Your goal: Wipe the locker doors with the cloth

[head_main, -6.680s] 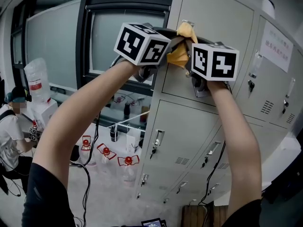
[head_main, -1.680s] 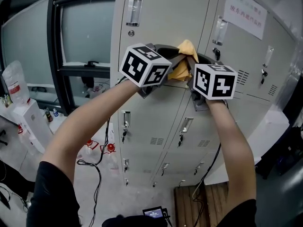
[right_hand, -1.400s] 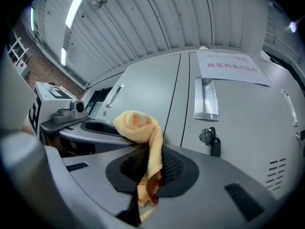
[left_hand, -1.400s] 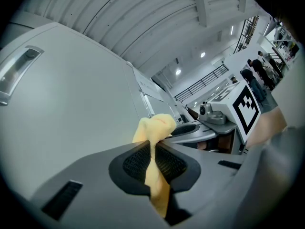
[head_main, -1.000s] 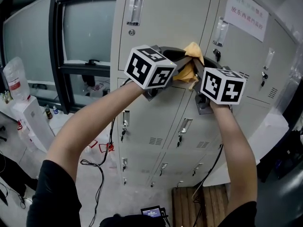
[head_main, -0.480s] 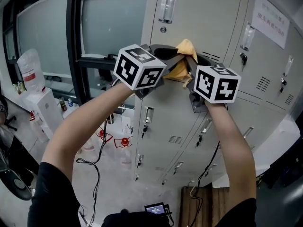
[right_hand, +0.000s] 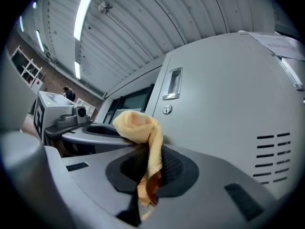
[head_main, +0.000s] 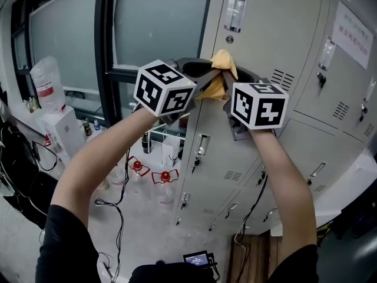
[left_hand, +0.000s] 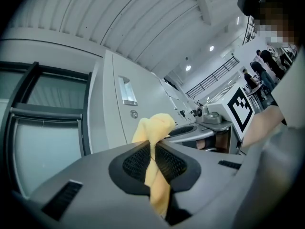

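Grip: left gripper (left_hand: pixel 153 149) and right gripper (right_hand: pixel 151 161) both pinch the yellow cloth (head_main: pixel 219 61) | Place: cloth bunched between them, seemingly on the upper locker door (head_main: pixel 277 34), handle (head_main: pixel 235 12) at 12 o'clock | Risk: the small wad may let jaw tips scrape paint, or snag the handle and pull free.

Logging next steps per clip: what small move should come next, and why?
Probably press the cloth to the door and sweep right: left tool and right tool are both shut on it near the door's left edge, most of the panel lying to its right.
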Action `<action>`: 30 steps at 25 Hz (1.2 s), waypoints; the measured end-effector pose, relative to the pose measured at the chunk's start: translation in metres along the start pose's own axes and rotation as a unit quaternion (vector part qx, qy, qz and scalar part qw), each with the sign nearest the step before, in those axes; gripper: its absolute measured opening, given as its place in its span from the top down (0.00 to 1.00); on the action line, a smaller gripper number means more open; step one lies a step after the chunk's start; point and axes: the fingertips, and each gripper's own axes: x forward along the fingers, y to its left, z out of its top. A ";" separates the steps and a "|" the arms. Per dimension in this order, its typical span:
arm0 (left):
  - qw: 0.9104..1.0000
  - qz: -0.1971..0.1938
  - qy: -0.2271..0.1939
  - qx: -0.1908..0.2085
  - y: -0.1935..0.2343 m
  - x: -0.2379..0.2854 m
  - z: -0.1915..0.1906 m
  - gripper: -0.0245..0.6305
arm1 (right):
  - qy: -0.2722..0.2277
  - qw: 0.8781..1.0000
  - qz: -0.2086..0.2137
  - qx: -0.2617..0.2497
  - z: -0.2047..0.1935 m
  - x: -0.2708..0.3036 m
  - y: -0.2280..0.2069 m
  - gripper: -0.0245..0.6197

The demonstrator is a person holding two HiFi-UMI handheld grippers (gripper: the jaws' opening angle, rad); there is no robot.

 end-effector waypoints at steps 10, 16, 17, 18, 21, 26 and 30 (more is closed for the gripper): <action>1.000 -0.005 -0.009 -0.013 0.004 0.000 -0.007 0.90 | 0.002 1.000 -0.011 -0.005 -0.005 0.004 0.001 0.87; 1.000 -0.016 -0.011 -0.015 -0.009 0.015 -0.006 0.90 | 0.005 1.000 -0.023 -0.005 -0.009 -0.008 -0.015 0.87; 1.000 -0.018 -0.011 -0.015 -0.012 0.019 -0.006 0.90 | 0.007 1.000 -0.025 -0.005 -0.010 -0.012 -0.019 0.87; 1.000 -0.021 -0.011 -0.016 -0.016 0.023 -0.005 0.90 | 0.008 1.000 -0.028 -0.005 -0.011 -0.016 -0.023 0.87; 0.999 -0.031 -0.012 -0.022 -0.028 0.038 -0.004 0.90 | 0.013 0.999 -0.038 -0.007 -0.014 -0.028 -0.038 0.87; 0.998 -0.047 -0.015 -0.032 -0.050 0.062 -0.002 0.90 | 0.017 0.998 -0.053 -0.006 -0.020 -0.049 -0.064 0.87; 0.998 -0.057 -0.014 -0.032 -0.067 0.082 0.001 0.90 | 0.018 0.998 -0.065 -0.002 -0.023 -0.065 -0.085 0.87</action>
